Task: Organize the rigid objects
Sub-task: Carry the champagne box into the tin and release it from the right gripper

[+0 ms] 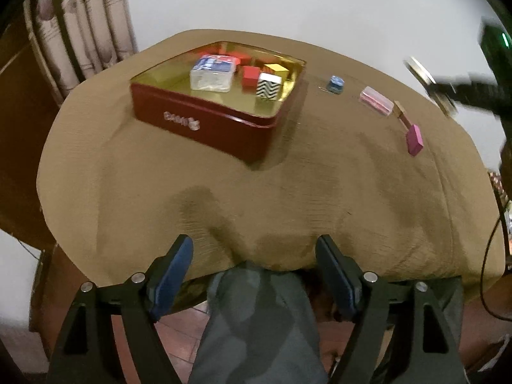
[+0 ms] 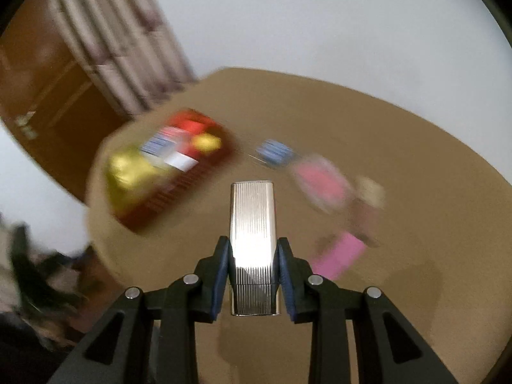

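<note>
With the right hand-held gripper [image 2: 252, 265] pinching the ribbed silver metal case [image 2: 252, 224], lower it level into the open red tin [image 2: 179, 172]'s bare gold corner, left hand-held gripper [image 1: 254, 265] spread empty.

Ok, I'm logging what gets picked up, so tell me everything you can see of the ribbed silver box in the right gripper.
The ribbed silver metal box is a slim, shiny rectangular case with fine lengthwise grooves and a seam near its lower end. It is clamped at both long sides by the right gripper, whose blue pads press on it, pointing away from the camera. It hangs above the tan tablecloth, touching nothing else.
</note>
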